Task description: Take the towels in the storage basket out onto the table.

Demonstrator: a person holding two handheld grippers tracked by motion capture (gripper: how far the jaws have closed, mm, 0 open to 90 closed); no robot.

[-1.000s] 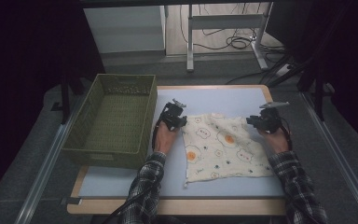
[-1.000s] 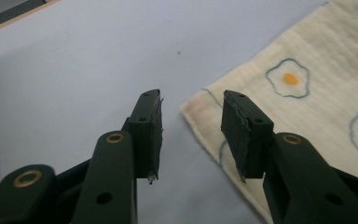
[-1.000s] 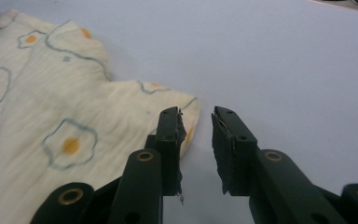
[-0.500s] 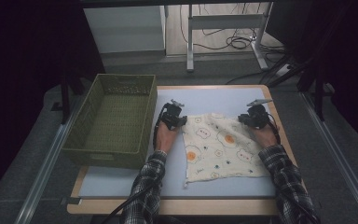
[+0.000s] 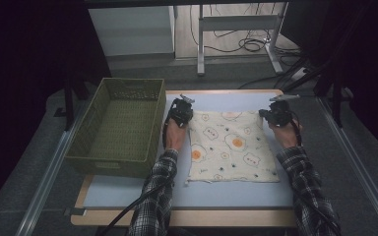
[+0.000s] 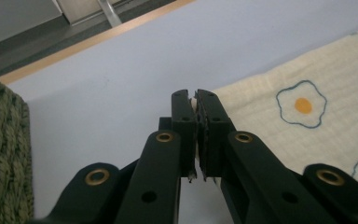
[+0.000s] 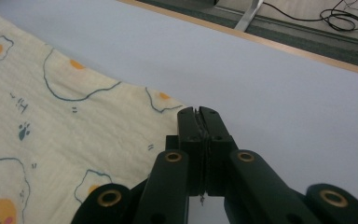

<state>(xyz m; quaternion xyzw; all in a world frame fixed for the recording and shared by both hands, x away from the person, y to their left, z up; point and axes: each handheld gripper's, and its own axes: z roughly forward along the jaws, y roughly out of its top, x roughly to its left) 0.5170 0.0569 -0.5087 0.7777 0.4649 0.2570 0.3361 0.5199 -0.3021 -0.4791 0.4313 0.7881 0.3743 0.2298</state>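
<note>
Both claws (image 5: 226,114) low on cloth (image 5: 231,147) corners

Cloth (image 5: 231,147): cream square, printed with fried eggs and small bear faces. I see it spread flat on the pale blue tabletop, right of the green basket. Its two far corners are pinched, near edge slightly rumpled.

1. the cloth (image 5: 231,147) lies flat on the table (image 5: 128,189), right of centre.
2. the basket (image 5: 120,128) stands on the table's left edge, just left of the cloth.
3. the left gripper (image 5: 181,112) is at the cloth's far left corner, the right gripper (image 5: 275,116) at its far right corner.
</note>
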